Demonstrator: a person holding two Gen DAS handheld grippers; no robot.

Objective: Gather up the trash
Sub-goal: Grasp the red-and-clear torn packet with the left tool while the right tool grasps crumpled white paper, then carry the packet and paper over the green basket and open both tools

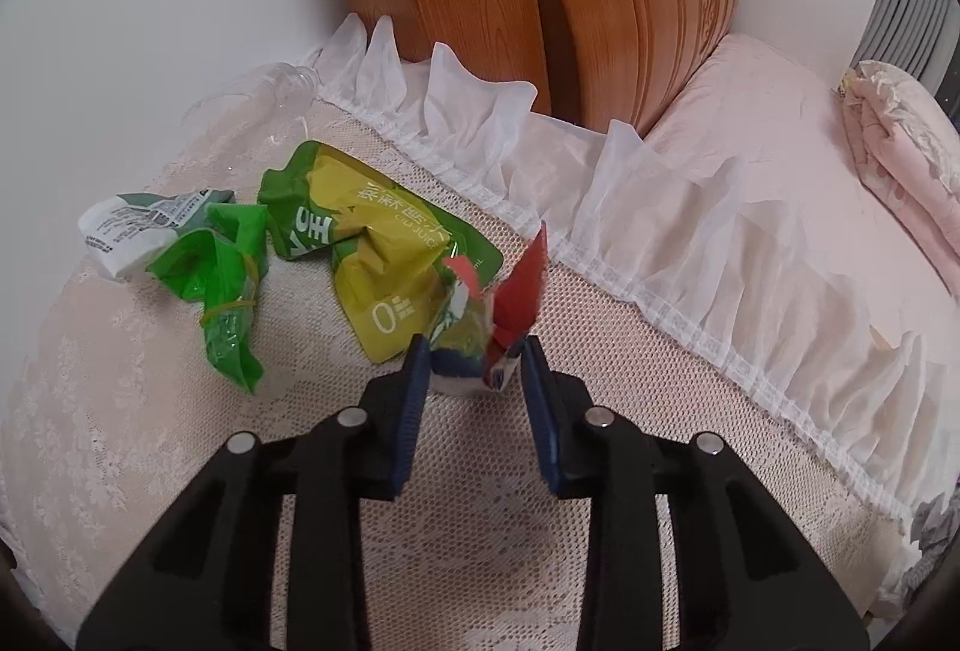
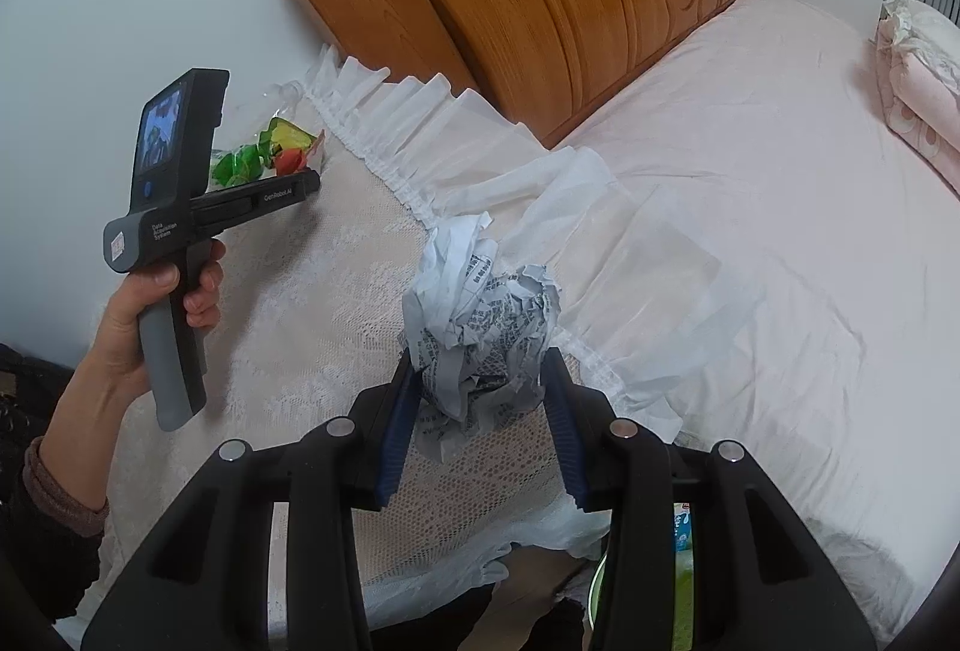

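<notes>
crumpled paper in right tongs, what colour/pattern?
White crumpled paper with dense dark printed text; clearest in the right wrist view.

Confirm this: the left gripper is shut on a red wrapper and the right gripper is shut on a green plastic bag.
Wrong on the right gripper: the right wrist view shows it shut on a crumpled printed paper ball. The left gripper is indeed shut on the red wrapper.

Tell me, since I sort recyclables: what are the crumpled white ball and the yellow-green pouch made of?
Crumpled white ball: likely thin matte paper, given sharp creases and printed text. Yellow-green pouch: seemingly glossy plastic or foil laminate, given its sheen and soft folds.
</notes>
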